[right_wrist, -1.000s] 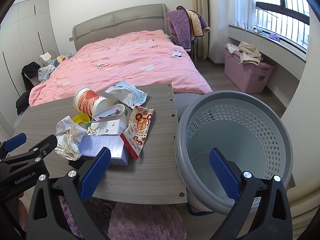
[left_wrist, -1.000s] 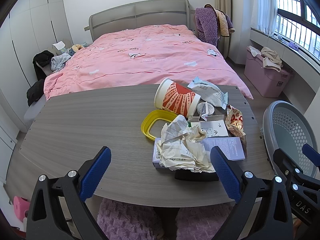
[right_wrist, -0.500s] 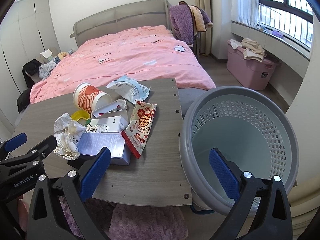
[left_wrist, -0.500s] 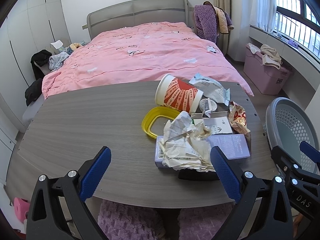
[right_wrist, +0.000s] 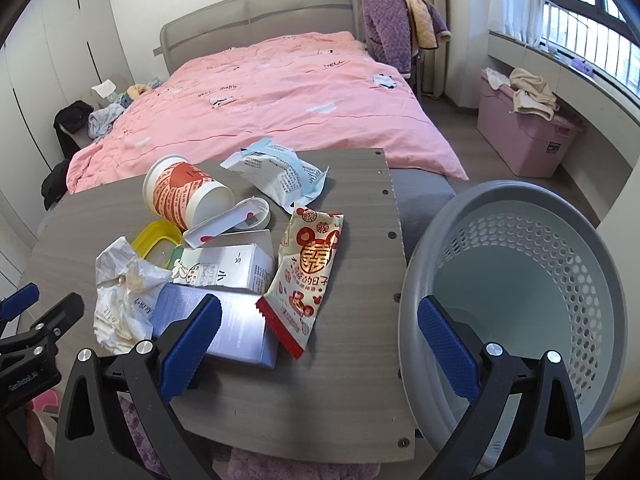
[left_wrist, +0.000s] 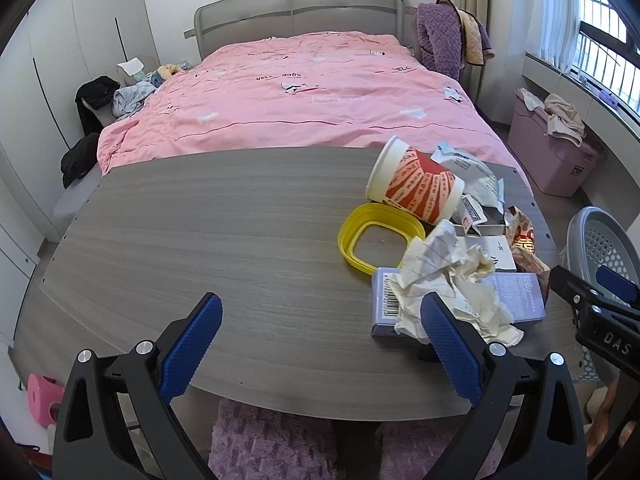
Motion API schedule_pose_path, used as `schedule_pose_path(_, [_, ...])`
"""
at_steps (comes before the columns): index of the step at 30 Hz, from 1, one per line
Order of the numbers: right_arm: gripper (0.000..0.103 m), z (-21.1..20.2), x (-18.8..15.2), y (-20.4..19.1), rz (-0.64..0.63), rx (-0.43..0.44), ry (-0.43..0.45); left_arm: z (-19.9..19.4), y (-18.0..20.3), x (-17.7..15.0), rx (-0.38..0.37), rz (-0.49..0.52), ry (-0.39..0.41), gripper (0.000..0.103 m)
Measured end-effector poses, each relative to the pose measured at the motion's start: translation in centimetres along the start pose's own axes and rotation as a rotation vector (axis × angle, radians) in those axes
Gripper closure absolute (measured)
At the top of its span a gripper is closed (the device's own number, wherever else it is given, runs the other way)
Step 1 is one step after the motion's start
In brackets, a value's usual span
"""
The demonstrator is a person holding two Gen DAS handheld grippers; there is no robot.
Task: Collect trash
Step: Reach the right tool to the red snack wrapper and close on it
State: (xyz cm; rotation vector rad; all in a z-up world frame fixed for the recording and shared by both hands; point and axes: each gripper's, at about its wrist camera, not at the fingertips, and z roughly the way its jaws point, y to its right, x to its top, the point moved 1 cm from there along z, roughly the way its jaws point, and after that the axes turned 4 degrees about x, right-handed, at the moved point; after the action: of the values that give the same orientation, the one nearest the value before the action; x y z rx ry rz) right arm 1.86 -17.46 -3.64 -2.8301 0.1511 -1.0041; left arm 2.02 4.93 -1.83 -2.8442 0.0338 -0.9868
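From left to right on my grey wood-grain table (left_wrist: 200, 240): my left gripper (left_wrist: 320, 344) hangs above the near edge, its blue-padded fingers (left_wrist: 192, 344) spread wide and holding nothing. To its right the trash lies in one cluster at the table's right end. A yellow lid ring (left_wrist: 378, 236) lies flat; behind it a red-and-white paper cup (left_wrist: 416, 196) rests on its side, touching the ring. A crumpled paper wad (left_wrist: 448, 276) lies partly on a flat lavender box (right_wrist: 232, 324), just beyond the left gripper's right finger. Next come a white carton (right_wrist: 228, 268), a small white tray (right_wrist: 236, 220) leaning against the cup, a white-and-blue wrapper (right_wrist: 276, 176) at the far side, and a red-and-white snack packet (right_wrist: 308, 268) overlapping the box's right corner. My right gripper (right_wrist: 320, 344) hovers above the table's right corner, fingers (right_wrist: 192, 344) wide apart and empty, its left finger over the lavender box and its right finger over the basket's opening. A grey perforated basket (right_wrist: 576, 272) stands just beside the table's right edge. A pink-covered bed (left_wrist: 312, 96) lies beyond the table.
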Motion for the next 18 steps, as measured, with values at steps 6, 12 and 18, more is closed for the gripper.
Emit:
schedule_pose_path(6, [0.019,1.8,1.0,-0.2,-0.001,-0.007,-0.042,0.2,-0.2,0.6,-0.006,-0.005,0.000,0.008])
schedule_pose_path(12, [0.028,3.1,1.4,-0.3,-0.010,-0.023,-0.076,0.2,-0.2,0.8,-0.017,-0.001,0.006,0.008])
schedule_pose_path(18, [0.037,4.2,1.7,-0.2,-0.024,-0.042,-0.109,0.2,-0.2,0.9,-0.026,-0.002,0.005,0.008])
